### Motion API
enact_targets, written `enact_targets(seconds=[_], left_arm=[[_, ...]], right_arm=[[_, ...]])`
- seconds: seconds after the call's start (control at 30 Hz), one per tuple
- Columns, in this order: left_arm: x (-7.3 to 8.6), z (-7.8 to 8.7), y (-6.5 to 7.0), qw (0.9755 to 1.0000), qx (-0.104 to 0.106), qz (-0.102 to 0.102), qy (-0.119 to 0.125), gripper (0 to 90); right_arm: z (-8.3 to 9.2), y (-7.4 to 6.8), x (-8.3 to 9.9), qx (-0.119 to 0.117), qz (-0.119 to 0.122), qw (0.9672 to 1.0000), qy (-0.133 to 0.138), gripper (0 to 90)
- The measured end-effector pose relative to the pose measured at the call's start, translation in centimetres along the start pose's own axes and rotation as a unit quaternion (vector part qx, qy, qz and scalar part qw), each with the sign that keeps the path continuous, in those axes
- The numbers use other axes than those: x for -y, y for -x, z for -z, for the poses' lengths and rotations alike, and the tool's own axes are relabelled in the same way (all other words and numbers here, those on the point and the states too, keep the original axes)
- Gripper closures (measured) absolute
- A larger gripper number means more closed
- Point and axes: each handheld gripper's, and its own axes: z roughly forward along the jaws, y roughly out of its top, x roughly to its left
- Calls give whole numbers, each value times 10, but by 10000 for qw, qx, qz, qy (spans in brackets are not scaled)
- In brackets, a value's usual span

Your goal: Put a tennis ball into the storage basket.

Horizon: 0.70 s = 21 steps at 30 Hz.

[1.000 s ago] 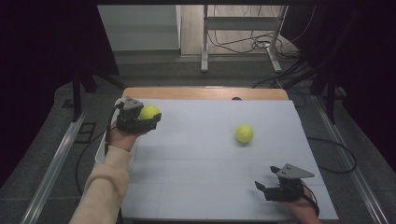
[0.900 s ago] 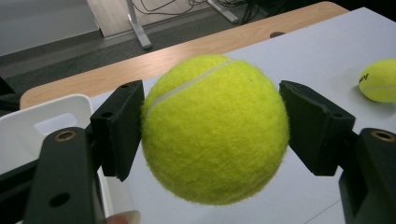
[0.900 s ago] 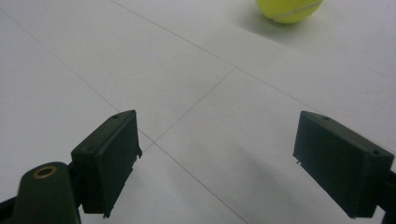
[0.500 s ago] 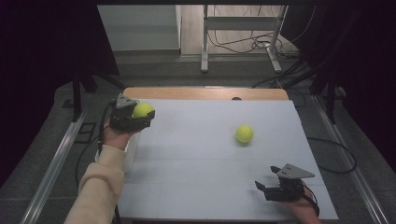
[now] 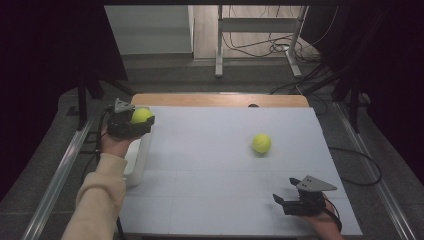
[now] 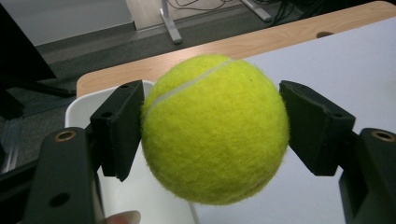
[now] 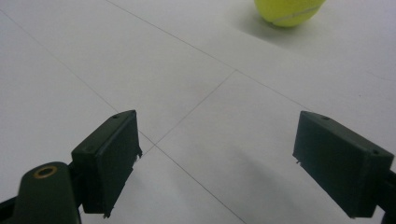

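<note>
Left gripper (image 5: 137,121) with held tennis ball (image 5: 141,115) shifted leftward across far-left corner of table (image 5: 210,165) since a second ago; ball now hangs at table's left edge, above white bin (image 5: 136,160) beside table; sleeve (image 5: 97,200) and forearm swung left with it, now lying off table edge

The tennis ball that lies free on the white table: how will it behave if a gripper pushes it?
The free tennis ball is round and nothing blocks it, so it will probably roll away on the flat table. Its felt looks fuzzy, so it likely grips well, as the held ball suggests between the left gripper jaws.
</note>
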Motion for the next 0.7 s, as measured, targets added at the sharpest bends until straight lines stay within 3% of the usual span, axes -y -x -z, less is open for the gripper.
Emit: enact_targets(seconds=[0.37, 0.7], left_arm=[[-3, -16, -16, 9991, -316, 143, -244, 269], [-2, -28, -24, 9976, -473, 203, -465, 268]], right_arm=[[0, 0, 0, -7, -3, 10000, -2, 151], [1, 1, 0, 8, -8, 10000, -7, 151]])
